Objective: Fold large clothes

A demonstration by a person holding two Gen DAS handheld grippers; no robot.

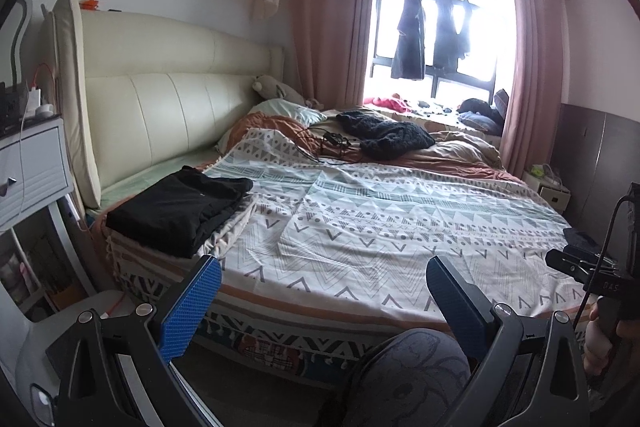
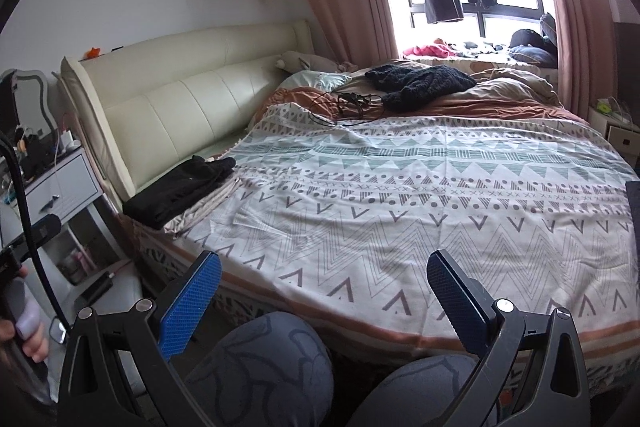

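A folded black garment (image 1: 180, 205) lies on a folded beige cloth at the bed's near left corner; it also shows in the right wrist view (image 2: 180, 191). A dark knitted garment (image 1: 384, 133) lies crumpled at the far side of the bed, also seen in the right wrist view (image 2: 420, 81). My left gripper (image 1: 324, 291) is open and empty, held off the bed's front edge. My right gripper (image 2: 324, 291) is open and empty too, above my knees in front of the bed. The patterned bedspread (image 1: 380, 227) lies flat between them and the clothes.
A cream headboard (image 1: 160, 107) runs along the left. A white nightstand (image 1: 32, 167) stands at the near left. Black cables (image 1: 324, 143) lie on the rumpled brown duvet. Dark coats (image 1: 412, 35) hang at the window. A small bedside table (image 1: 548, 187) is at the far right.
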